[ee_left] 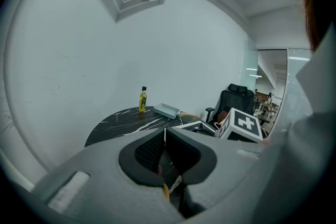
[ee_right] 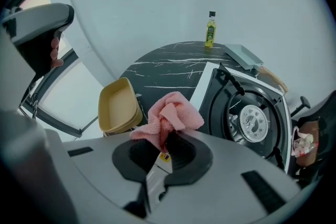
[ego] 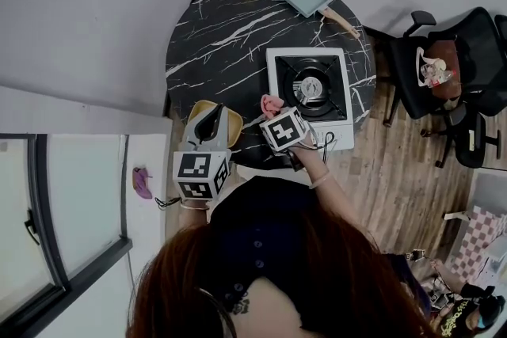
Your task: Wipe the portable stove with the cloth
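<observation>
Left gripper (ee_left: 165,132): my jaws are pressed together on nothing, near the yellow tray (ego: 234,123).
Right gripper (ee_right: 167,136): my jaws are clamped on the pink cloth (ee_right: 170,112).
Portable stove (ee_right: 223,113): on the table, just beside the cloth at two o'clock; my right hand is nearer.

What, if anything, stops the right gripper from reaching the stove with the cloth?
Probably nothing, so yes. The right gripper, shut on the cloth, hangs right beside the stove, with nothing between them. The yellow tray lies on its other side.
</observation>
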The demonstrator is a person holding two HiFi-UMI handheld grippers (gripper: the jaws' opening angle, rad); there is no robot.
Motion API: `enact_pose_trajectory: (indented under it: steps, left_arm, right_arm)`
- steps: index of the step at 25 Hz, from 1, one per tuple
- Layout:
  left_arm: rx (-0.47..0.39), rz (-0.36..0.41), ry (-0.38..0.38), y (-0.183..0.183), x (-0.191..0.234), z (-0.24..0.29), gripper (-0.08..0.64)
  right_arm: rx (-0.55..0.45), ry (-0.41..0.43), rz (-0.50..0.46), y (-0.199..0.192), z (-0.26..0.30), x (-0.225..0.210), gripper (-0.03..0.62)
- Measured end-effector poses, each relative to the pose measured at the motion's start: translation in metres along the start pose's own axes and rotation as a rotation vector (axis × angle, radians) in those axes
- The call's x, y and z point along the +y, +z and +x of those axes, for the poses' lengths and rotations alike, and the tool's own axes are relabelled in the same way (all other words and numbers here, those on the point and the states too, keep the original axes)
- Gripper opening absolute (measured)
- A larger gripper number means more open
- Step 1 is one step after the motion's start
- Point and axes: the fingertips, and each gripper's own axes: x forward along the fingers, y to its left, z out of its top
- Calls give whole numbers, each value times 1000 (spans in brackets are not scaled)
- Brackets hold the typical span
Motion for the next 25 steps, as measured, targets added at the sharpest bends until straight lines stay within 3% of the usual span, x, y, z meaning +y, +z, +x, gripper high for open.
enact_pose_trajectory:
  steps: [14,25]
  left_arm:
    - [17,-2,-16,0,-4,15,14]
    - [29,-13,-17,1,2,28,14]
  right_arm:
    - [0,-20,-28,16,2,-17,32]
    - [54,-23,-47,18,6,-28,33]
